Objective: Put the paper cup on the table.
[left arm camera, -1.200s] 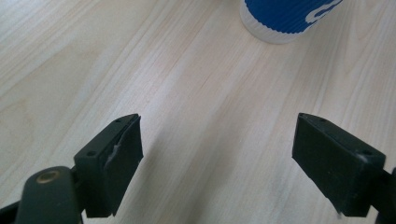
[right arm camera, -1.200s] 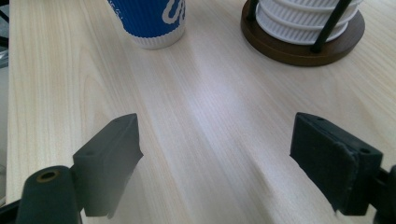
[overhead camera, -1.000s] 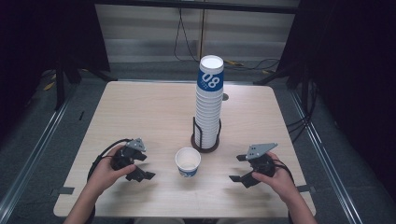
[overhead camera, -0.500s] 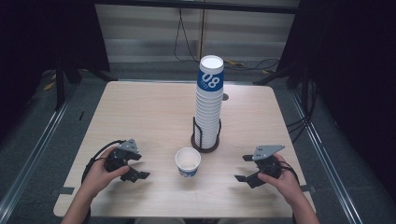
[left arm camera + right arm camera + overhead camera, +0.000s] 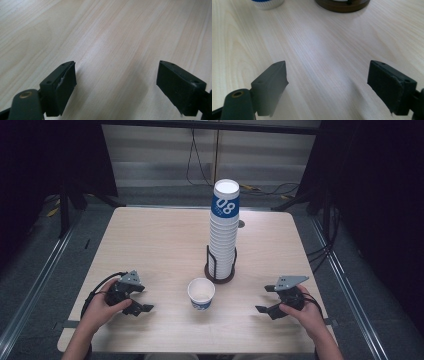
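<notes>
The left gripper (image 5: 141,301) sits low over the near left part of the table (image 5: 150,240), held in the person's left hand (image 5: 102,305), its jaws pointing inward toward the middle of the table. They stand apart with nothing between them; in the left gripper view there is bare pale wood grain ahead of the two black pads (image 5: 60,87), and nothing lies in their way. A black cable (image 5: 95,290) loops out from the back of this gripper and curls round beside the hand.

To the right of that gripper, between the two grippers and a little farther from the person, stands a single paper cup (image 5: 201,293), upright, mouth up, white with a blue band near its foot. It is clear of both grippers, with open table on each side.

Just beyond the cup and slightly to its right is a dark round holder (image 5: 220,270) with wire uprights, carrying a tall stack of cups (image 5: 224,232) whose top one bears a blue band with white figures. The single cup stands near the holder's base but does not touch it.

The right gripper (image 5: 266,301), in the right hand (image 5: 302,312), rests low over the near right part of the table, jaws likewise spread and empty, aimed inward. From the right gripper view the cup's foot (image 5: 267,3) shows ahead at the upper left and the holder's brown base (image 5: 342,5) ahead at the upper middle, both well beyond the pads, with clear wood between
</notes>
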Motion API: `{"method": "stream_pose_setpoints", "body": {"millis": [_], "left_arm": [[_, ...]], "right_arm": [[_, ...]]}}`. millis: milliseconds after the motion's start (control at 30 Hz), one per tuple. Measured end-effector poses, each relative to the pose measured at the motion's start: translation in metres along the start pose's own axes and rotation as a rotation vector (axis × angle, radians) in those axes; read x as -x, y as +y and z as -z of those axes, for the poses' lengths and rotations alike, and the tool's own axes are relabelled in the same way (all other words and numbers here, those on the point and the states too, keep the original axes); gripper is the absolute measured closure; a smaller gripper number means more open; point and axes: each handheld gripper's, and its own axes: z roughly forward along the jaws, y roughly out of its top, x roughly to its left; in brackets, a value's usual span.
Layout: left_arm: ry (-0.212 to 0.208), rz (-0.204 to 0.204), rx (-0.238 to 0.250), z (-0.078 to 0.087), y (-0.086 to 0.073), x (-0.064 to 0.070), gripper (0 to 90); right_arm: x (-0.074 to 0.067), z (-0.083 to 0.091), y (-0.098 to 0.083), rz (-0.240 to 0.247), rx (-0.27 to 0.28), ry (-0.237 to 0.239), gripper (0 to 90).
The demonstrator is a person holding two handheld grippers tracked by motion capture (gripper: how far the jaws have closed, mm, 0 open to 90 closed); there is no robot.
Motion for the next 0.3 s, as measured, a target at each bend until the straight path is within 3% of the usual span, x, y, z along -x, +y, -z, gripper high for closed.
{"method": "stream_pose_setpoints", "body": {"millis": [67,300], "left_arm": [[0.005,-0.017,-0.003,-0.0007,-0.0018,-0.0006,16.1],[0.024,-0.045,0.003,-0.0017,-0.0055,-0.0022,16.0]], "right_arm": [[0.0004,-0.0012,-0.0025,0.028,-0.022,-0.026,15.3],[0.0007,-0.0046,-0.006,0.054,-0.035,-0.037,15.3]]}}
